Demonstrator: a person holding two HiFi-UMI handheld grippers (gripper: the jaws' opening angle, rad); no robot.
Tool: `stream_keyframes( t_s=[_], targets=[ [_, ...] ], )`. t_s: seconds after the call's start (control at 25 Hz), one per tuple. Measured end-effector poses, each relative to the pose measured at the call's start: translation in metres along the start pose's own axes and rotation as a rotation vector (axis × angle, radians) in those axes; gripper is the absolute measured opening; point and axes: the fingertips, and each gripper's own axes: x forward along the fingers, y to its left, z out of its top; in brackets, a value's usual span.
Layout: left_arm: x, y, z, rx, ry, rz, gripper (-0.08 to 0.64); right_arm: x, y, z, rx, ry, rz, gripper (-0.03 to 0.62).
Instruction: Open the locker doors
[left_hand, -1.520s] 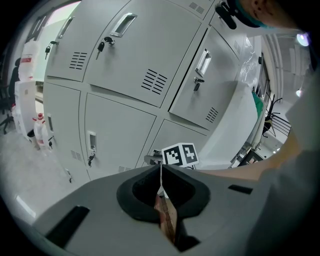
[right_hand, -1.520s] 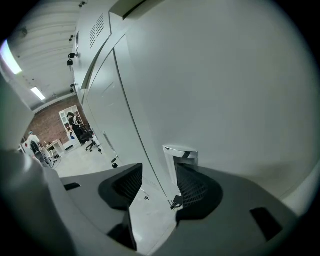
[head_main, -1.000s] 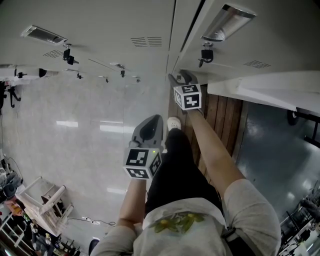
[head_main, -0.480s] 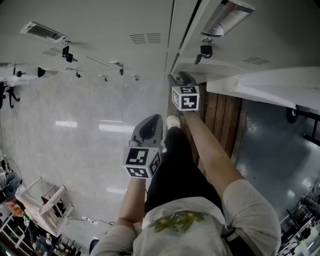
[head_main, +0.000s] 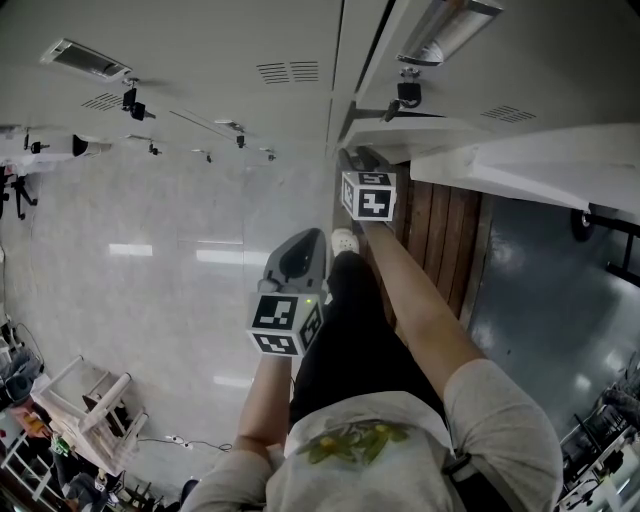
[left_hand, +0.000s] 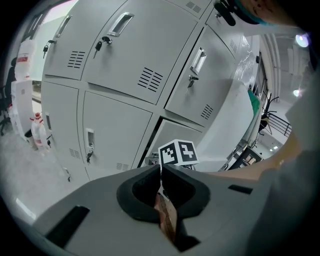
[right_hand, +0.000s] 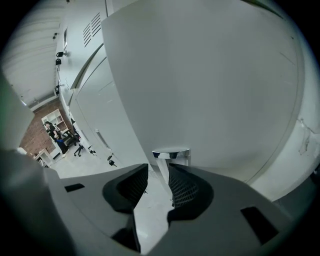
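Grey lockers (head_main: 250, 60) (left_hand: 125, 65) fill the top of the head view. My right gripper (head_main: 355, 157) reaches down to a low locker door (right_hand: 210, 80), and its marker cube (left_hand: 178, 152) shows in the left gripper view. In the right gripper view the door's chrome handle (right_hand: 171, 154) stands between the jaw tips of my right gripper (right_hand: 159, 175). The jaws are closing, with a gap still showing on the left side. My left gripper (head_main: 303, 242) (left_hand: 161, 172) hangs in mid-air away from the lockers, shut with nothing in it.
A neighbouring locker door (head_main: 540, 160) (left_hand: 235, 130) stands swung wide open on the right. Keys (head_main: 405, 95) hang from locks above. My shoe (head_main: 345, 243) rests on a strip of wooden flooring (head_main: 440, 240). A white rack (head_main: 95, 395) stands on the glossy floor at lower left.
My right gripper has shifted slightly left and down at the low locker door, whose top edge now shows a little more. The left gripper has stayed put.
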Motion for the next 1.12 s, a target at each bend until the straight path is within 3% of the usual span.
stream_keyframes(
  t_s=[0.96, 1.12],
  targets=[
    [-0.014, -0.027, -0.024, 0.032, 0.061, -0.055, 0.038, -0.04, 0.001, -0.037, 0.01, 0.016, 0.024, 0.137],
    [-0.017, -0.032, -0.023, 0.052, 0.04, -0.054, 0.038, -0.048, 0.0, -0.044, 0.019, 0.024, 0.022, 0.137]
  ],
)
